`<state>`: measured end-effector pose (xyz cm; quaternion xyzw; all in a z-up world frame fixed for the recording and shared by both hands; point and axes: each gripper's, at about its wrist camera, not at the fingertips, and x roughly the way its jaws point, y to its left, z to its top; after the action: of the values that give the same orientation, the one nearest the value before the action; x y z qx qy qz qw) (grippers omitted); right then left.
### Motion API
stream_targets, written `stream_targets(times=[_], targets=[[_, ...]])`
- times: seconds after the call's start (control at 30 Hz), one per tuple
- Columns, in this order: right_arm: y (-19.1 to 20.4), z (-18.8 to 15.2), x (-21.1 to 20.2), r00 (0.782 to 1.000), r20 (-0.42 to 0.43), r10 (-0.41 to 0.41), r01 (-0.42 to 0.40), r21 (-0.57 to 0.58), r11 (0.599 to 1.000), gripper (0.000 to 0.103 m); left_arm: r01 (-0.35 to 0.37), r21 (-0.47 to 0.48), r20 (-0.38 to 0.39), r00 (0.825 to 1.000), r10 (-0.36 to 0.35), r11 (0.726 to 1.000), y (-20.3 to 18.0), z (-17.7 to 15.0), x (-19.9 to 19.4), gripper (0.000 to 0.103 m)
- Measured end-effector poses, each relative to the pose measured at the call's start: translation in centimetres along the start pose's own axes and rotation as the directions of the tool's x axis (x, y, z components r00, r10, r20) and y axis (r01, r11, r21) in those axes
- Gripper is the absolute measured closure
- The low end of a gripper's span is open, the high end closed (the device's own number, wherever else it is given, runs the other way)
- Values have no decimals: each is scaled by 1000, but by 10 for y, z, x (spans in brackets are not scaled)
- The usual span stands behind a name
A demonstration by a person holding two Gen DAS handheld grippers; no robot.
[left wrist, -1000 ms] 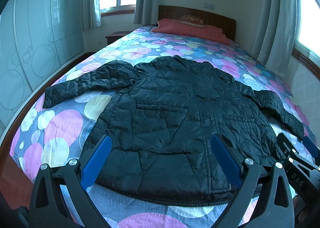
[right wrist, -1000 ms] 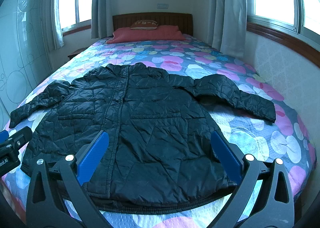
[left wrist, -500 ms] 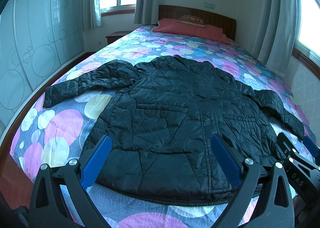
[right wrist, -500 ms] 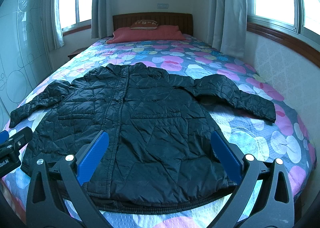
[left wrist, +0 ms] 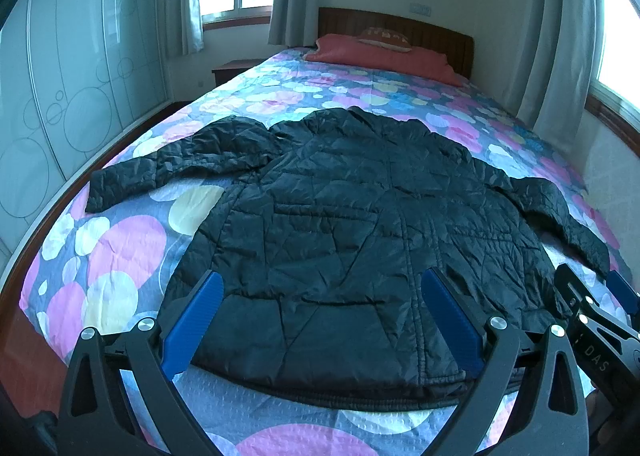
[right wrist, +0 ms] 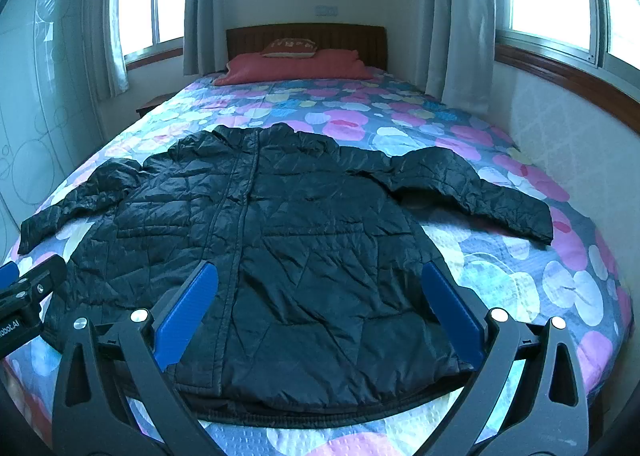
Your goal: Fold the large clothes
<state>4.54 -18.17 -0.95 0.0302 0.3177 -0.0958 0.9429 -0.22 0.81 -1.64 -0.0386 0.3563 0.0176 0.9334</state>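
So we've got the black puffer jacket [right wrist: 288, 240] spread flat, front up and zipped, on the bed [right wrist: 560, 280], hem at the foot end nearest us. Both the left hand-held gripper [left wrist: 320, 320] and the right hand-held gripper [right wrist: 320, 316] hover over the hem, jaws wide apart, holding nothing. Looks like no fold is started yet. We'd pinch a sleeve near its cuff and lay it across the chest, keeping the slippery shell flat. Collar points toward the headboard, long axis runs along the bed, the 2 sleeves angle out and down.
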Motion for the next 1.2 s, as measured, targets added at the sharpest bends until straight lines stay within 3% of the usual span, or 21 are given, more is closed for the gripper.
stream_targets(times=[0.5, 0.7, 0.83, 0.97, 1.03, 1.1, 1.2], targets=[[2, -4, 6, 1000, -12, 0, 0, -1, 1000, 2, 2, 1, -5, 1000, -2, 1000, 3, -3, 2, 5], [-12, -1, 22, 999, -49, 12, -11, 34, 999, 2, -26, -31, -36, 999, 25, 999, 15, -9, 26, 4], [-39, 1, 42, 997, -82, 12, -3, 107, 994, 2, -66, -78, -86, 995, 60, 995, 36, -5, 55, 4], [-92, 5, 68, 995, -102, -4, 27, 224, 974, 2, -123, -117, -110, 988, 110, 986, 56, 2, 81, 5], [-131, 5, 82, 994, -108, -26, 59, 318, 946, 6, -151, -143, -121, 984, 135, 978, 67, 5, 92, 4], [-168, 4, 94, 992, -122, -35, 81, 400, 913, 27, -177, -164, -129, 979, 157, 970, 77, 8, 104, 4], [-220, -2, 112, 991, -129, -35, 98, 527, 844, 28, -218, -199, -160, 969, 188, 956, 94, 10, 122, 4]])
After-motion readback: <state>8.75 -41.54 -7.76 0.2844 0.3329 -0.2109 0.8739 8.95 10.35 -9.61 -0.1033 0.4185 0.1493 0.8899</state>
